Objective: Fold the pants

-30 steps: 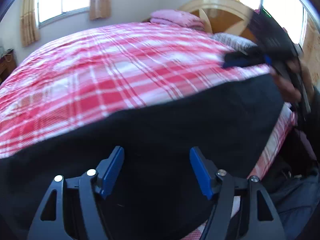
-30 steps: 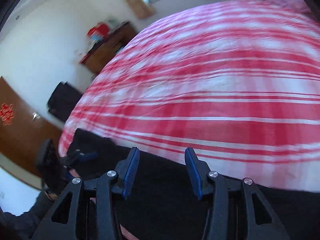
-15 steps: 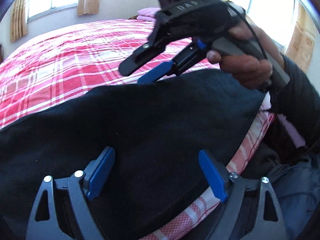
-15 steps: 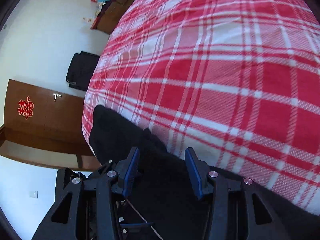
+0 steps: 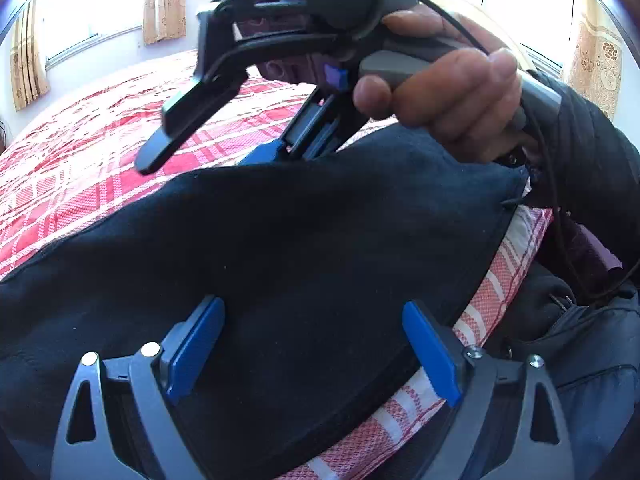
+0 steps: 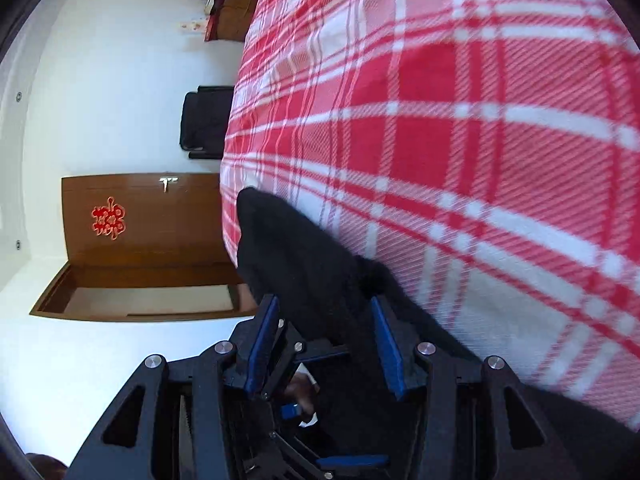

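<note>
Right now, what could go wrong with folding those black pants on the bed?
The pants lie right at the edge of the red plaid bed cover, so a careless tug could drag them off. The left gripper is open, holding nothing, so its side may stay behind and bunch. The right gripper straddles a raised fold; it could slip out before the gripper closes.

Red 囍 sign [image 6: 109, 219] on wooden door [image 6: 160, 240] (only readable mark)

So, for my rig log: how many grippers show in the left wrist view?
2. The left gripper is at the bottom, jaws open over the black pants; the right gripper, held in a hand, is above the pants' far edge.
</note>
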